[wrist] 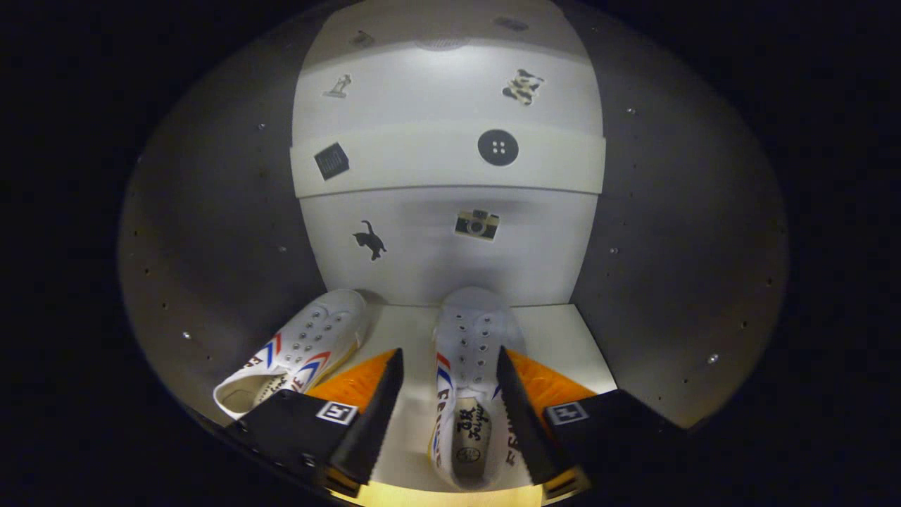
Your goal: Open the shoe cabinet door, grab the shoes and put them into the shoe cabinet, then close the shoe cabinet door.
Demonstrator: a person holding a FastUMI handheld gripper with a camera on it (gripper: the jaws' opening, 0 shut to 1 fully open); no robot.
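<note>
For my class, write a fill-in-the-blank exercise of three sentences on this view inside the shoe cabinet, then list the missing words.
1. The number of white shoes on the cabinet floor is ____.
2. The gripper has its fingers ____, one on each side of the right shoe without pressing it.
3. The left shoe lies ____ the fingers' gap, beside the left finger.

Missing words: two; open; outside

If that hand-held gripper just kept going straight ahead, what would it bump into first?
Probably the white shoe already lying between the open fingers of the hand-held gripper; beyond its toe stands the cabinet's white back wall. Depth is hard to judge.
</note>
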